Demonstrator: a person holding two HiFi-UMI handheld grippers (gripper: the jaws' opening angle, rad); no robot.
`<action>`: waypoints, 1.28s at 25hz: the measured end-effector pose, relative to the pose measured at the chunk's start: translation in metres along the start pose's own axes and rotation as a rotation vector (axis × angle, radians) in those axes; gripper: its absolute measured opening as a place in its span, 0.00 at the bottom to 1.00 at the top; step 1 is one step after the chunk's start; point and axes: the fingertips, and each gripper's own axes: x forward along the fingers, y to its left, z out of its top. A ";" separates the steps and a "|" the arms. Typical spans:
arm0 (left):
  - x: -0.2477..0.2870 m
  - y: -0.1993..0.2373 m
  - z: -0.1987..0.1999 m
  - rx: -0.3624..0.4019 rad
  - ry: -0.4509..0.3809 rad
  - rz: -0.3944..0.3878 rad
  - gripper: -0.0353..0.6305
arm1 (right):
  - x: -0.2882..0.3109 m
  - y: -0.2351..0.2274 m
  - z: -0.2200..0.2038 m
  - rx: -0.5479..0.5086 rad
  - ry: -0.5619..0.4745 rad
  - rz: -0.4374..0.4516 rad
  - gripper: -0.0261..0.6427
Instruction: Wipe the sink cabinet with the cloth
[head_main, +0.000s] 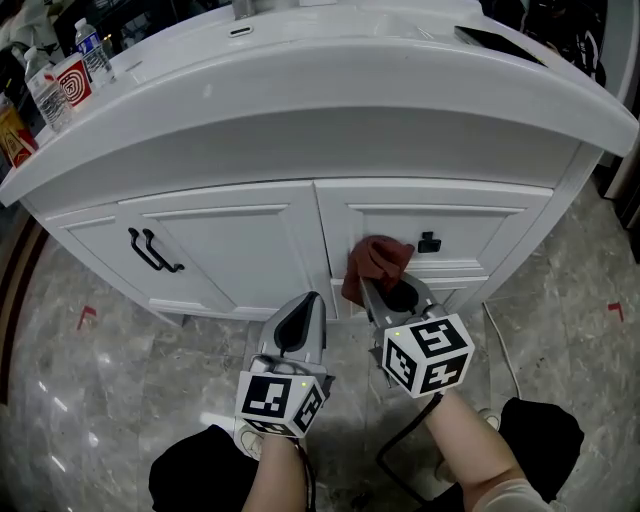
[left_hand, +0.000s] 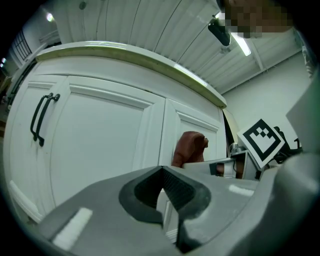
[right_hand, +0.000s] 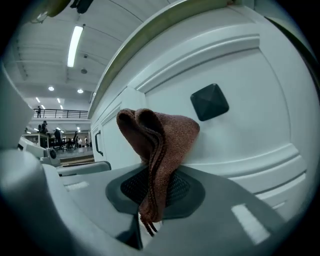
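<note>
A white sink cabinet (head_main: 230, 250) stands in front of me, with a left door and a right drawer front (right_hand: 235, 125). My right gripper (head_main: 385, 290) is shut on a reddish-brown cloth (head_main: 375, 262), which is bunched against the drawer front just left of the black square knob (head_main: 429, 242). In the right gripper view the cloth (right_hand: 160, 145) rises folded out of the jaws, with the knob (right_hand: 210, 101) to its upper right. My left gripper (head_main: 300, 318) hangs shut and empty below the cabinet's middle stile. The left gripper view shows the cloth (left_hand: 189, 148) to its right.
A pair of black bar handles (head_main: 152, 250) sits on the left door. Water bottles (head_main: 92, 50) and a red-and-white cup (head_main: 72, 82) stand on the countertop's far left. Marble floor (head_main: 90, 380) lies below, with a white cord (head_main: 500, 350) on it at the right.
</note>
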 end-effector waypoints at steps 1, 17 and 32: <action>0.002 -0.003 -0.001 0.001 0.002 -0.007 0.05 | -0.002 -0.003 0.000 0.018 -0.001 -0.002 0.16; 0.037 -0.062 0.000 -0.011 0.003 -0.110 0.05 | -0.064 -0.085 0.014 0.055 -0.002 -0.171 0.16; 0.064 -0.101 -0.007 -0.032 0.003 -0.166 0.05 | -0.122 -0.155 0.017 0.051 -0.008 -0.329 0.16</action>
